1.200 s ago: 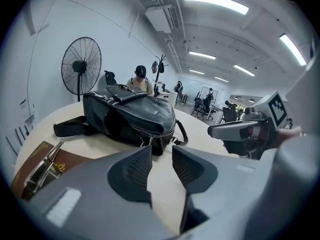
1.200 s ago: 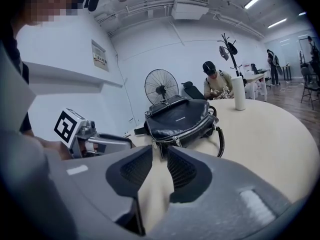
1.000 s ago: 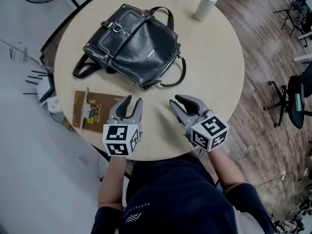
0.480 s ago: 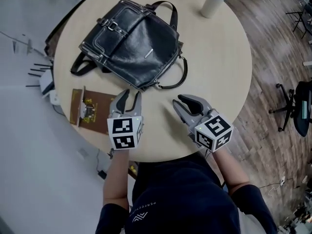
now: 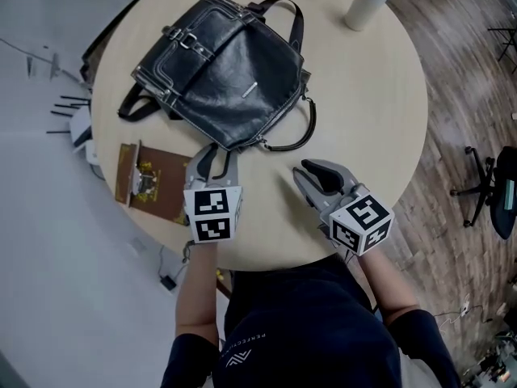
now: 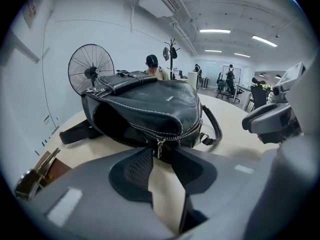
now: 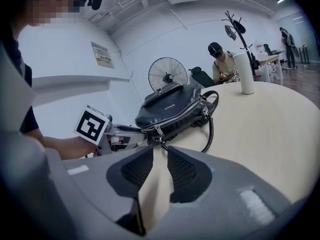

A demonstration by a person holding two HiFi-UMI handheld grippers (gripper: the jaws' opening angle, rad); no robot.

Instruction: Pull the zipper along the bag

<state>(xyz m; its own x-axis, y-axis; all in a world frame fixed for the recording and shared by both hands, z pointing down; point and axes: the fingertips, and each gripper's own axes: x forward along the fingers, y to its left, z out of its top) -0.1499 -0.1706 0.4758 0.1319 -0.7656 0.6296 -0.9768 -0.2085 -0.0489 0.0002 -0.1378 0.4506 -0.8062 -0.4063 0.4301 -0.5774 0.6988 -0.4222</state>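
Note:
A black leather bag (image 5: 222, 67) lies on the round table (image 5: 380, 120), its zippered edge toward me. The left gripper (image 5: 216, 157) reaches the bag's near corner. In the left gripper view the metal zipper pull (image 6: 159, 145) hangs right at the tips of the left gripper (image 6: 161, 152); its jaws are closing, with the pads clear of the pull. The right gripper (image 5: 304, 172) hovers open over bare table to the right, short of the bag's handle loop (image 5: 292, 136). The right gripper view shows the right gripper (image 7: 160, 150) aimed at the bag (image 7: 175, 109) from a distance.
A white cylinder cup (image 5: 366, 4) stands at the table's far right. A brown card with a metal clip (image 5: 145, 184) lies at the left edge beside the left gripper. A floor fan (image 6: 91, 74) stands beyond the table, and an office chair (image 5: 497, 192) is at right.
The left gripper has moved forward until its tips meet the bag's near corner. The right gripper has edged forward a little.

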